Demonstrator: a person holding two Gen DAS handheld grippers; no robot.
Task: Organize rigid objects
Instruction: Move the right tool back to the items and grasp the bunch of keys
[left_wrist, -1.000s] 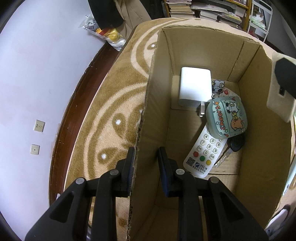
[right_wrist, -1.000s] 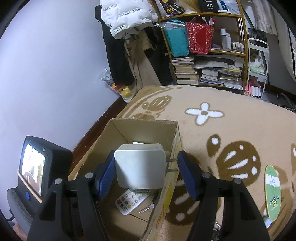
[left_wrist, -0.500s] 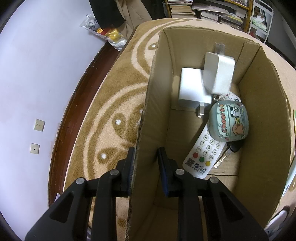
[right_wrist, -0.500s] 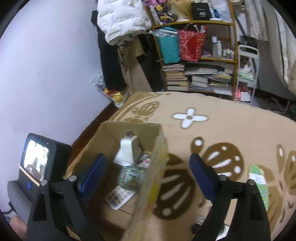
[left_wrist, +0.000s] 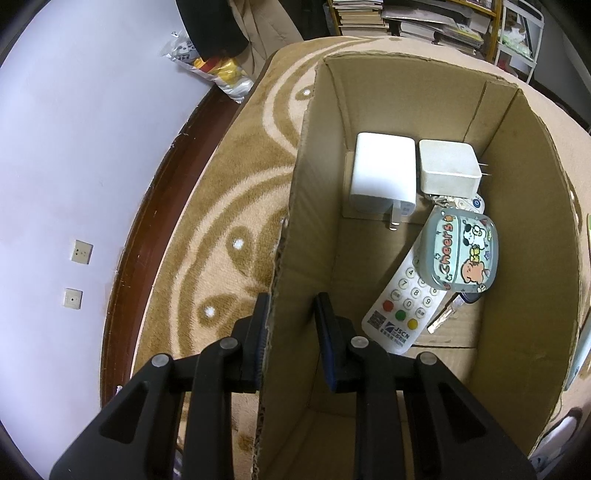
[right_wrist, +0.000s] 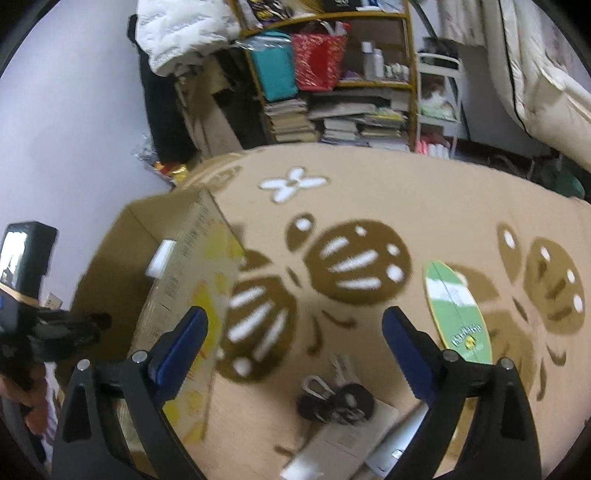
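Left gripper (left_wrist: 291, 314) straddles the near-left wall of the open brown cardboard box (left_wrist: 532, 229), one finger outside, one inside; the outer pad is against the cardboard, a gap shows at the inner pad, so the wall is not clamped. Box sits on a tan patterned carpet (left_wrist: 229, 206). Inside, on the box floor: a white rectangular charger block (left_wrist: 382, 173) with its prongs toward the camera; just beside it on the right, an off-white square plug adapter (left_wrist: 447, 168), prongs pointing at the right wall. Nearer the camera, a white remote control with coloured buttons (left_wrist: 400, 306), and lying partly on top of it a pale green rounded case printed "Cheers" with cartoon figures (left_wrist: 461, 253). A key (left_wrist: 448, 314) pokes out from under the case. Right gripper (right_wrist: 295, 325) is spread wide and empty, above the carpet to the right of the box. Below it lie a dark key bunch (right_wrist: 332, 398) and white papers (right_wrist: 343, 443); a green oval card (right_wrist: 458, 310) lies farther right. Right wrist view is motion-blurred.
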